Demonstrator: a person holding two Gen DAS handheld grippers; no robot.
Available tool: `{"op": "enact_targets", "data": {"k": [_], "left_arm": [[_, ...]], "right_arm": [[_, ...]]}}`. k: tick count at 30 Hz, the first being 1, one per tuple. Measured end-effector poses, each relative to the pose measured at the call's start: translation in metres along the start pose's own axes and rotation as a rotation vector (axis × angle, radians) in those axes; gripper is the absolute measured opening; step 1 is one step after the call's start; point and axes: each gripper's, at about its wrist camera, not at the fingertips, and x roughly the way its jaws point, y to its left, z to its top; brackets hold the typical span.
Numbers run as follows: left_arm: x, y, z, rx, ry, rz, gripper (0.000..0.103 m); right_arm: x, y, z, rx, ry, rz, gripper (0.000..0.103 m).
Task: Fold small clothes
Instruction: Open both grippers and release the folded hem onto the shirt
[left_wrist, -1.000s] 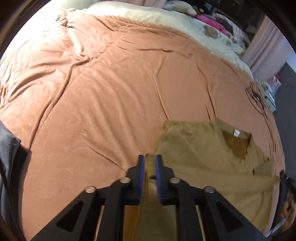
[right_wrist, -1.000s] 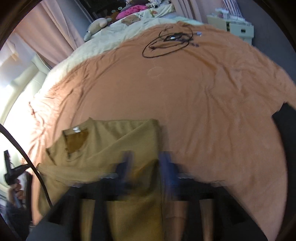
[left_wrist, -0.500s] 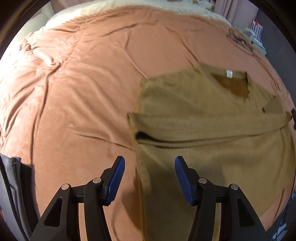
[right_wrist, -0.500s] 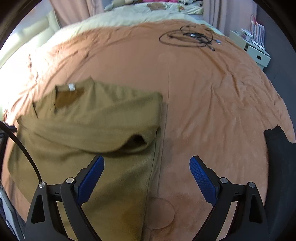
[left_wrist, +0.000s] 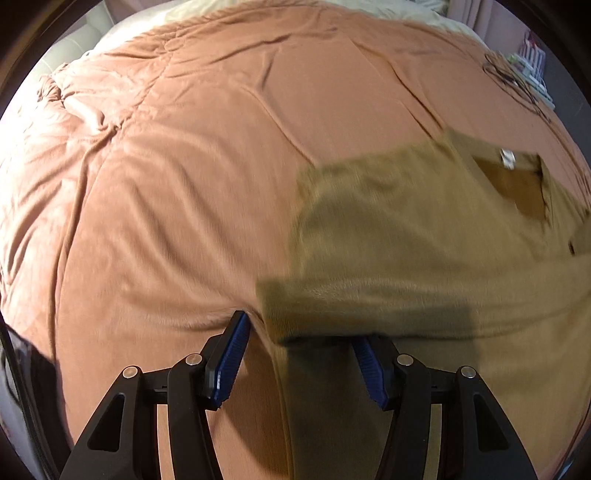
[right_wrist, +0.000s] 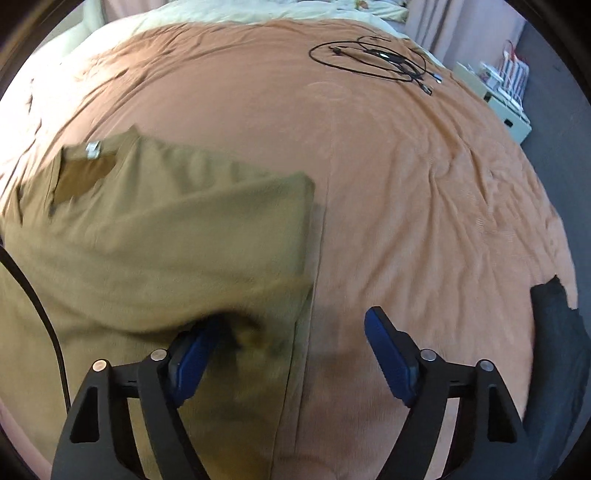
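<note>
The olive-brown knit sweater (left_wrist: 424, 240) lies flat on the rust-orange bedspread (left_wrist: 184, 184), both sleeves folded across its chest, apparently so the body can be folded next. The left gripper (left_wrist: 299, 354) stands half open astride the sweater's side edge, pads not pressing. The right gripper (right_wrist: 284, 350), its jaws just closing, stands wide over the opposite edge, gripping nothing. A coiled black cable (right_wrist: 373, 59) lies well apart; a dark garment (right_wrist: 554, 350) sits near the bed's edge, obstructing nothing.
</note>
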Motion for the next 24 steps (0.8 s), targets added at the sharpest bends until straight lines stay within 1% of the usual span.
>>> {"op": "enact_targets", "data": {"k": [1,3,4,6,8,9,10,12,15,17,18,20,21,22,24], "left_arm": [[0.002,0.002,0.005,-0.007,-0.009,-0.002,0.058],[0.005,0.005,0.015,-0.022,-0.032,-0.010,0.058],[0.007,0.007,0.019,-0.031,-0.041,-0.016,0.058],[0.010,0.010,0.027,-0.059,-0.063,-0.024,0.058],[0.010,0.017,0.032,-0.098,-0.081,-0.035,0.057],[0.008,0.021,0.035,-0.124,-0.091,-0.056,0.056],[0.005,0.026,0.036,-0.150,-0.105,-0.092,0.055],[-0.001,0.031,0.034,-0.170,-0.125,-0.135,0.054],[-0.008,0.040,0.029,-0.193,-0.133,-0.196,0.054],[-0.010,0.044,0.025,-0.193,-0.127,-0.242,0.054],[-0.011,0.045,0.023,-0.186,-0.124,-0.254,0.054],[-0.010,0.044,0.021,-0.169,-0.116,-0.256,0.054],[-0.008,0.046,0.022,-0.164,-0.108,-0.259,0.052],[-0.005,0.049,0.018,-0.161,-0.102,-0.266,0.045],[0.000,0.050,0.013,-0.170,-0.084,-0.290,0.037]], "right_arm": [[0.003,-0.004,0.005,0.022,-0.006,0.011,0.074],[0.011,-0.011,0.010,0.052,-0.015,0.017,0.064],[0.014,-0.016,0.012,0.071,-0.021,0.010,0.061],[0.018,-0.023,0.017,0.112,-0.031,0.010,0.059],[0.019,-0.030,0.020,0.154,-0.041,0.034,0.056],[0.018,-0.032,0.019,0.167,-0.049,0.053,0.053],[0.015,-0.034,0.018,0.173,-0.060,0.072,0.052],[0.008,-0.035,0.013,0.172,-0.080,0.095,0.048],[0.003,-0.041,0.008,0.181,-0.093,0.132,0.042],[0.000,-0.046,0.005,0.181,-0.102,0.167,0.042],[-0.001,-0.047,0.003,0.171,-0.104,0.175,0.042],[-0.002,-0.045,-0.002,0.152,-0.099,0.185,0.041],[0.001,-0.043,-0.003,0.137,-0.091,0.191,0.039],[0.004,-0.043,-0.003,0.124,-0.082,0.193,0.037],[0.005,-0.039,-0.006,0.108,-0.073,0.196,0.030]]}}
